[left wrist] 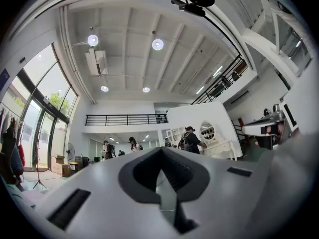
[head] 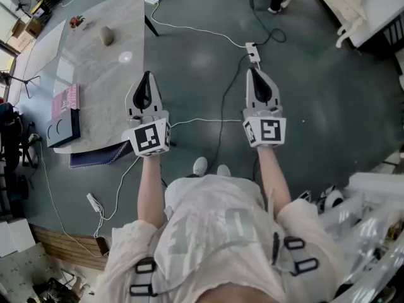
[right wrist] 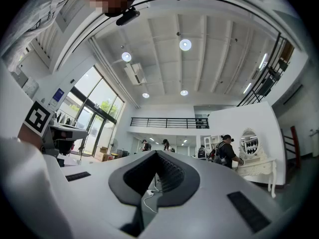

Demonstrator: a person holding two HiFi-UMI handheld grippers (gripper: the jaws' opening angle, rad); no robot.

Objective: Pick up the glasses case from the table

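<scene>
A small tan oblong thing [head: 106, 35], which may be the glasses case, lies on the far part of the marble table [head: 101, 87] at the left of the head view. My left gripper [head: 147, 75] hangs over the table's right edge, nearer to me than that thing and apart from it. Its jaws are shut and empty. My right gripper [head: 254, 71] is held over the grey floor, also shut with nothing in it. Both gripper views point up across a hall and its ceiling, past the shut left gripper [left wrist: 160, 152] and right gripper [right wrist: 157, 153]. Neither shows the table.
On the table lie a pink book [head: 65, 100], a black box [head: 63, 129], a small white object [head: 125, 57] and a red item [head: 77, 22]. White cables [head: 202, 30] run over the floor to a power strip [head: 252, 51]. People stand far off in the hall [right wrist: 227, 151].
</scene>
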